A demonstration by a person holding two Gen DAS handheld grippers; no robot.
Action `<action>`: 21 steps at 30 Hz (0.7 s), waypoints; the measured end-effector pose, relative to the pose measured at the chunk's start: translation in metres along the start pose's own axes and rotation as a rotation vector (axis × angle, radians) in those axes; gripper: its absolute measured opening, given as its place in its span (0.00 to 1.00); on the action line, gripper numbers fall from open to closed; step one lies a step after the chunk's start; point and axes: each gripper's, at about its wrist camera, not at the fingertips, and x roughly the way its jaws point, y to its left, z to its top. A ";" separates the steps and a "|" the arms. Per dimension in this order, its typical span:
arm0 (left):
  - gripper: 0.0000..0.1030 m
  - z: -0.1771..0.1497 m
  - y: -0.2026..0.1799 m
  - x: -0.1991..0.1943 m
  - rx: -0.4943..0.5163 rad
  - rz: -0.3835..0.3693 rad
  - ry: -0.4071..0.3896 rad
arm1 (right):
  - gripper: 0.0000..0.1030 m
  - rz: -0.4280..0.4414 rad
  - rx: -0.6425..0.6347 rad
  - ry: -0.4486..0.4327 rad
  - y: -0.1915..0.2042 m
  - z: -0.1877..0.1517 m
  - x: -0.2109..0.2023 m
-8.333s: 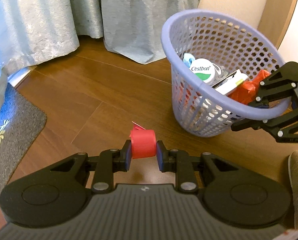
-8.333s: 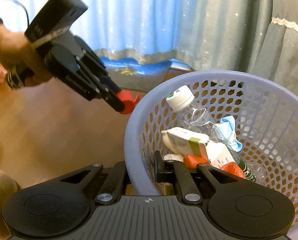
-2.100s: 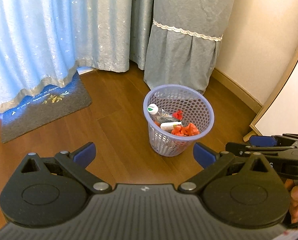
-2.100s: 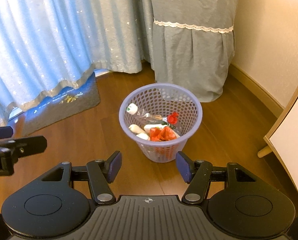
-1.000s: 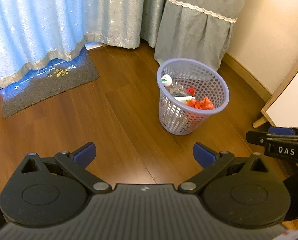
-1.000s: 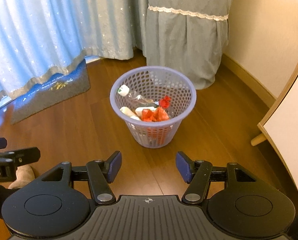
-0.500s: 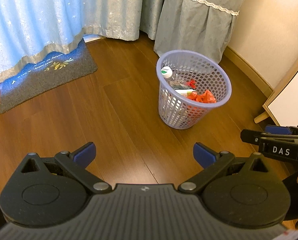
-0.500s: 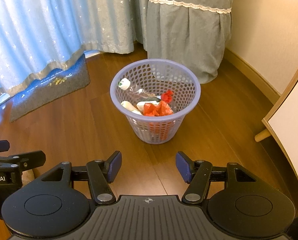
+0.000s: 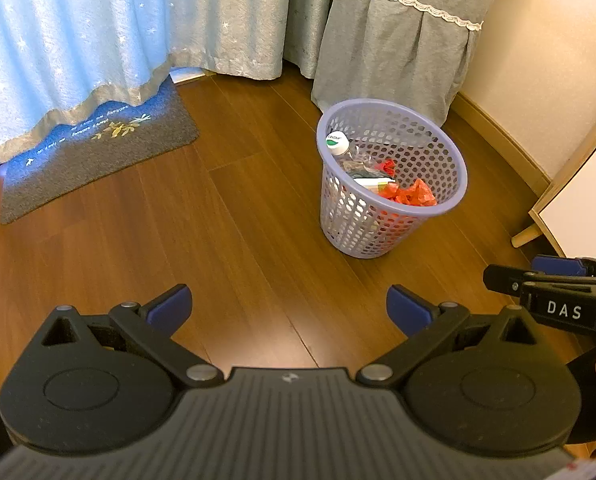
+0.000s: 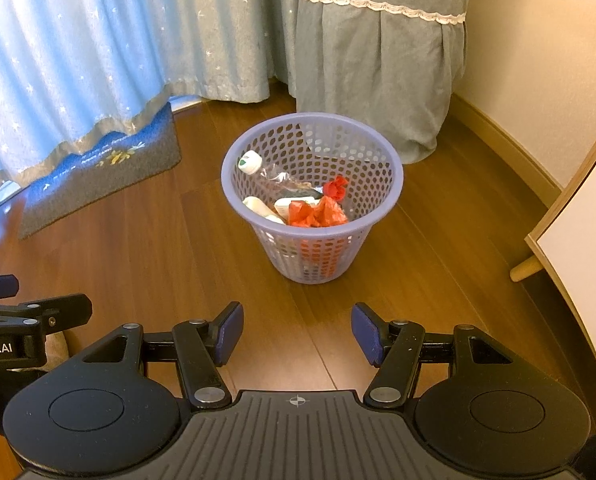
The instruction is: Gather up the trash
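Several bits of trash, red crumpled wrappers (image 10: 317,213) and a clear plastic bottle (image 10: 264,170), sit inside the lavender perforated plastic basket (image 10: 393,184) on the brown wooden floor (image 10: 158,248); left gripper (image 9: 289,309) gapes wide and empty, right gripper (image 10: 297,334) parted, empty.

Upright lavender basket (image 10: 377,216), red wrappers (image 10: 317,214) inside

surface: wooden floor (image 10: 202,240) | on it: lavender basket (image 10: 393,188) upright; grey doormat (image 10: 110,176) by curtains

Cool daylight glows through pale blue sheer curtains (image 9: 58,40); warm glossy wooden floor (image 10: 178,260) reflects softly; fisheye edges curve, corners vignette black.
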 end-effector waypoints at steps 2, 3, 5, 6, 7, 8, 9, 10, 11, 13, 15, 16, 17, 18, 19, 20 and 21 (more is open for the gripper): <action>0.99 0.000 0.000 0.000 0.003 0.001 0.001 | 0.56 0.000 -0.001 0.001 0.000 0.000 0.000; 0.99 0.000 0.000 0.000 0.003 0.001 0.000 | 0.56 -0.002 -0.001 0.001 0.000 0.000 0.001; 0.99 0.000 0.000 0.000 0.000 0.001 -0.001 | 0.56 -0.001 0.000 0.003 -0.001 0.000 0.001; 0.99 0.000 0.000 -0.001 0.000 0.001 -0.002 | 0.56 -0.001 0.000 0.003 -0.001 0.000 0.001; 0.99 0.000 -0.001 -0.001 0.000 0.002 -0.003 | 0.56 -0.002 -0.001 0.003 -0.001 0.000 0.001; 0.99 0.000 -0.001 0.000 0.001 0.002 -0.004 | 0.56 -0.003 -0.002 0.003 0.000 0.000 0.001; 0.99 0.001 -0.001 -0.001 0.001 0.002 -0.005 | 0.56 -0.003 -0.002 0.003 0.000 0.000 0.001; 0.99 0.000 -0.002 0.000 0.002 0.001 -0.005 | 0.56 -0.003 -0.001 0.003 0.000 0.000 0.001; 0.99 0.000 -0.003 0.001 0.002 0.002 -0.004 | 0.56 -0.004 -0.003 0.003 0.000 0.000 0.001; 0.99 0.000 -0.003 0.001 0.003 0.000 -0.005 | 0.56 -0.005 -0.003 0.003 0.000 0.000 0.001; 0.99 0.000 -0.003 0.000 0.006 -0.001 -0.007 | 0.56 -0.006 -0.001 0.002 0.000 -0.001 0.002; 0.99 0.000 -0.003 0.000 0.006 -0.001 -0.007 | 0.56 -0.006 -0.001 0.002 0.000 -0.001 0.002; 0.99 0.000 -0.003 0.000 0.007 -0.002 -0.007 | 0.56 -0.008 0.000 0.001 0.000 -0.001 0.001; 0.99 0.000 -0.003 0.001 0.008 -0.003 -0.006 | 0.56 -0.008 0.000 0.001 0.000 -0.001 0.002; 0.99 0.000 -0.003 0.000 0.009 -0.003 -0.007 | 0.56 -0.009 0.001 0.001 -0.001 -0.001 0.002; 0.99 0.000 -0.003 0.000 0.010 -0.004 -0.008 | 0.56 -0.010 0.002 0.002 -0.001 -0.001 0.002; 0.99 0.000 -0.003 0.001 0.011 -0.004 -0.008 | 0.56 -0.012 0.002 0.002 -0.001 -0.001 0.002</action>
